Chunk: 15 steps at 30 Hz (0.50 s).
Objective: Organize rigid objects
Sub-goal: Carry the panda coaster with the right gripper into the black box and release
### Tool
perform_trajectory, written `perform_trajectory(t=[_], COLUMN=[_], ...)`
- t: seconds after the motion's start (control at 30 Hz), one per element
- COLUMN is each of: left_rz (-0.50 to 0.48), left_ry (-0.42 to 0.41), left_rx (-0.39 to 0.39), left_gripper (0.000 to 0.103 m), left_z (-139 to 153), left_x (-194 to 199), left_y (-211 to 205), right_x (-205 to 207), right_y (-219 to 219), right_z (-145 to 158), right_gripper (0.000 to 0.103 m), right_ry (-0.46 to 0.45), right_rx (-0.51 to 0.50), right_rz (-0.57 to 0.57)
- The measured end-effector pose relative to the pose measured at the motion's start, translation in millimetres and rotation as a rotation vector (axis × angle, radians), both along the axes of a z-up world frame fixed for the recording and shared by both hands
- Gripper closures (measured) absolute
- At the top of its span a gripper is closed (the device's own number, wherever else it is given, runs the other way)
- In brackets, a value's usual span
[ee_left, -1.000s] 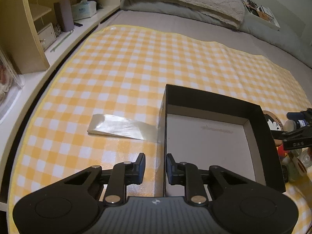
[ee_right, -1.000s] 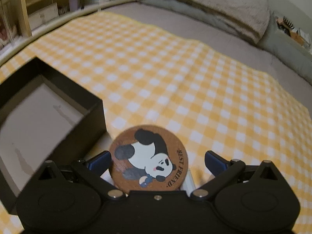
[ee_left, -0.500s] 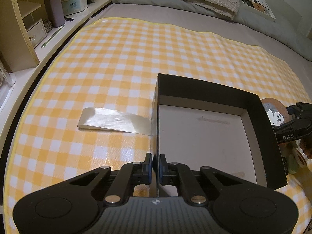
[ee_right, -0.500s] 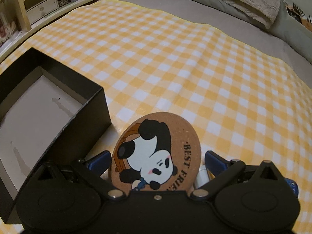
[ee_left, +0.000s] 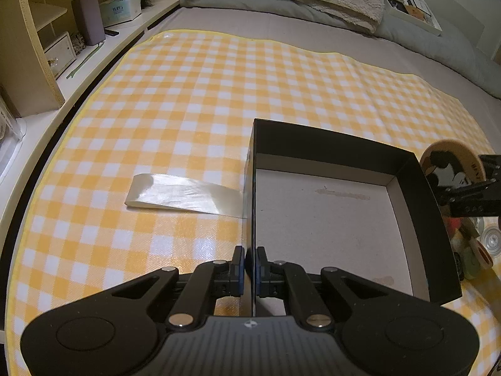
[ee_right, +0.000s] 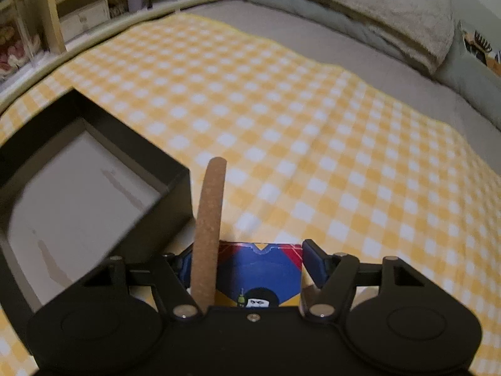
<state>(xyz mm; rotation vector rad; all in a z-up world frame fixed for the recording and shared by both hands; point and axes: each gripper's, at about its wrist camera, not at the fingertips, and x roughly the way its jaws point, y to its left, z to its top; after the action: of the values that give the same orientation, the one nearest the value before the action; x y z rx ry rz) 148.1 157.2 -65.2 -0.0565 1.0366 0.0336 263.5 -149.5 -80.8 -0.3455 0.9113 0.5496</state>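
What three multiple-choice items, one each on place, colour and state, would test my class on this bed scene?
1. Where does the strip of tape lie?
A. inside the box
B. on the cloth, left of the box
C. on the pillow

2. What colour are the box walls?
A. black
B. red
C. white

3. How is the left gripper?
A. wide open
B. shut on the box wall
C. holding the coaster

Answers: 1 B, it rests on the checked cloth beside the box. 2 A, the walls are black around a pale floor. 3 B, its pads clamp the wall.
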Motion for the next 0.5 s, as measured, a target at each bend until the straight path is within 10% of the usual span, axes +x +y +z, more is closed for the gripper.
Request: perform_trajectory(t=[0.13,0.27,0.5], left_rz=[0.0,0.0,-0.001], left_ry=[0.0,0.0,-0.004], left_rx=[-0.002,0.001,-0.006], left_gripper=[0.096,0.096,0.096], left_z=[0.4,0.1,1.4], left_x=[0.0,-0.5,-1.0], left_y=[0.1,0.5,0.9], right_x=[-1.6,-1.1,-2.0], right_y=[0.2,-0.3,-3.9], right_z=[8.6,2.6,7.5], right_gripper=[0.034,0.012,0.072], right_ry=[0.011,0.024,0.072], right_rx=[0.026,-0.025,-0.016], right_rz=[-0.007,-0.049,-0.048])
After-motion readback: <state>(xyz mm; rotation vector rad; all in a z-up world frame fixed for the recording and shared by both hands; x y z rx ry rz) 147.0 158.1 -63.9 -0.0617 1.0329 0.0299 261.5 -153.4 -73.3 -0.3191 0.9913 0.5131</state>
